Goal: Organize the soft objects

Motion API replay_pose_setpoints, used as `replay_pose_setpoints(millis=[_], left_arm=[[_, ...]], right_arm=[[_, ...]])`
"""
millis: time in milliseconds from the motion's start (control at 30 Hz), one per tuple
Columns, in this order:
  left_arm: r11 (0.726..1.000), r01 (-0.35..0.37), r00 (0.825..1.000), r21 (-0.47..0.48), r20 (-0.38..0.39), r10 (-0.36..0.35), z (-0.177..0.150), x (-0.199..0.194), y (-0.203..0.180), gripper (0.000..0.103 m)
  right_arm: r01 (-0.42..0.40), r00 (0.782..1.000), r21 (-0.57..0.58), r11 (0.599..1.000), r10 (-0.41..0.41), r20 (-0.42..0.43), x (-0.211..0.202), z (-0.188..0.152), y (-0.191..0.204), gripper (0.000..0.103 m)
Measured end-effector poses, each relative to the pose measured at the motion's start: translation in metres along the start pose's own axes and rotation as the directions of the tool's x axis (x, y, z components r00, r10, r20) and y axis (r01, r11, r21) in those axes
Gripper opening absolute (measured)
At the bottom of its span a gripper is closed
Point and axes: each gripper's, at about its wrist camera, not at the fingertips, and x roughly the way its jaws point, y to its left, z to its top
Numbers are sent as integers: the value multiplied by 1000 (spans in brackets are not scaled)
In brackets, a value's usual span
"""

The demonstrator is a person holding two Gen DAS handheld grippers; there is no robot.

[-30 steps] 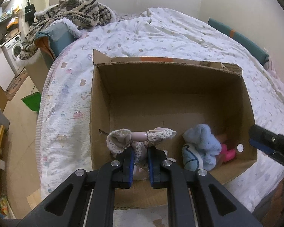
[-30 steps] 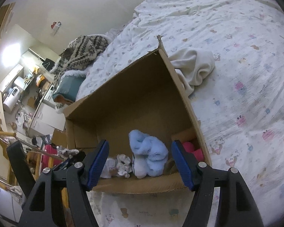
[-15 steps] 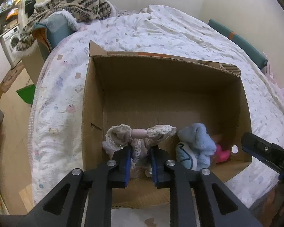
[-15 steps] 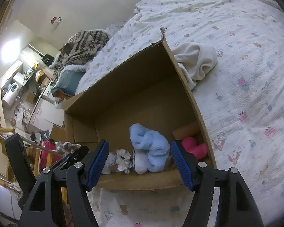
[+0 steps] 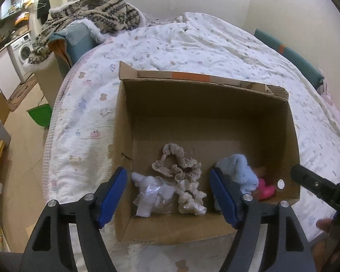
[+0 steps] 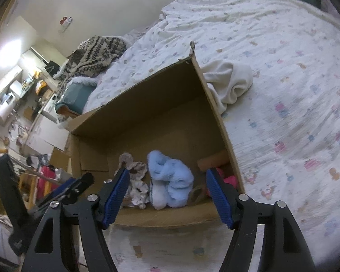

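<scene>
Left gripper [image 5: 168, 195], jaws just opened, hung above the scrunchie [image 5: 178, 166] lying free in the box [image 5: 124, 122]. Right gripper [image 6: 167, 195] gaped empty. Scrunchie looked light, limp; pinch its ruffled band.

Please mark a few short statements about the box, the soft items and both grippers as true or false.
1. The left gripper is shut on the beige lace scrunchie. False: its jaws have just been opening, and the scrunchie lies loose on the floor of the cardboard box.
2. The right gripper is open and holds nothing. True.
3. The light blue plush item lies inside the box. True.
4. The cream cloth is inside the box. False: it lies on the bedspread, against the box's outer wall.
5. The box stands on the floor. False: it stands on the bed.
</scene>
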Motion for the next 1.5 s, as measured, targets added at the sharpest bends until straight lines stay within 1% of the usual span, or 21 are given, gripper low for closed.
replay_pose_setpoints(millis=[33,100,167,267,333,367,400,433,533,600,700,800,900,967,1067,1133,1233,1333,1500], left_arm=[[1000,-11,1000,-5,12,11,0,-3,2,73],[999,-53,997,-10,48,53,-2,-14,5,73],[998,-55,996,2,69,55,-3,-24,7,73],[998,-59,993,37,102,55,-5,-42,7,73],[997,-57,992,54,119,50,-10,-52,8,74],[998,-46,992,49,120,40,-13,-55,10,82],[998,-36,993,44,116,31,-15,-56,12,92],[999,-26,994,38,110,22,-17,-57,13,95],[999,-23,994,23,109,20,-25,-64,17,97],[1000,-18,993,16,115,16,-27,-70,19,103],[1000,-16,991,7,133,15,-33,-83,24,103],[999,-41,989,11,142,39,-41,-92,27,103],[999,-42,990,6,132,41,-49,-99,31,103],[998,-56,991,9,125,54,-57,-103,33,103],[999,-36,992,0,120,36,-64,-109,37,103],[999,-35,991,5,132,34,-69,-114,37,103],[998,-60,985,17,164,57,-77,-121,36,103],[997,-73,984,12,166,70,-82,-122,36,103],[998,-66,987,-16,144,68,-80,-114,40,103]], right_arm=[[11,1000,-11,1000,-11,19,-5,0,2,79],[35,998,-41,999,-33,45,-13,0,6,86],[58,996,-68,996,-53,65,-19,-1,10,98],[87,992,-79,993,-79,100,-30,-7,12,103],[96,989,-84,992,-86,116,-36,-13,12,103],[100,989,-89,991,-89,118,-38,-16,13,103],[102,989,-93,990,-90,120,-40,-18,14,103],[108,987,-102,989,-94,128,-42,-21,16,103],[122,982,-125,985,-102,156,-51,-28,23,103],[133,978,-141,981,-108,176,-57,-33,27,103],[153,972,-166,974,-118,202,-65,-41,34,103],[159,970,-179,971,-120,209,-71,-50,39,103],[167,969,-184,969,-126,214,-75,-57,41,103],[173,966,-190,966,-129,225,-78,-63,44,103],[180,964,-200,963,-132,230,-80,-68,47,103],[184,964,-199,962,-137,229,-81,-71,48,103],[175,964,-179,968,-132,231,-83,-76,47,103],[189,961,-180,965,-143,238,-82,-78,47,103],[206,959,-195,959,-158,236,-77,-80,49,103]])
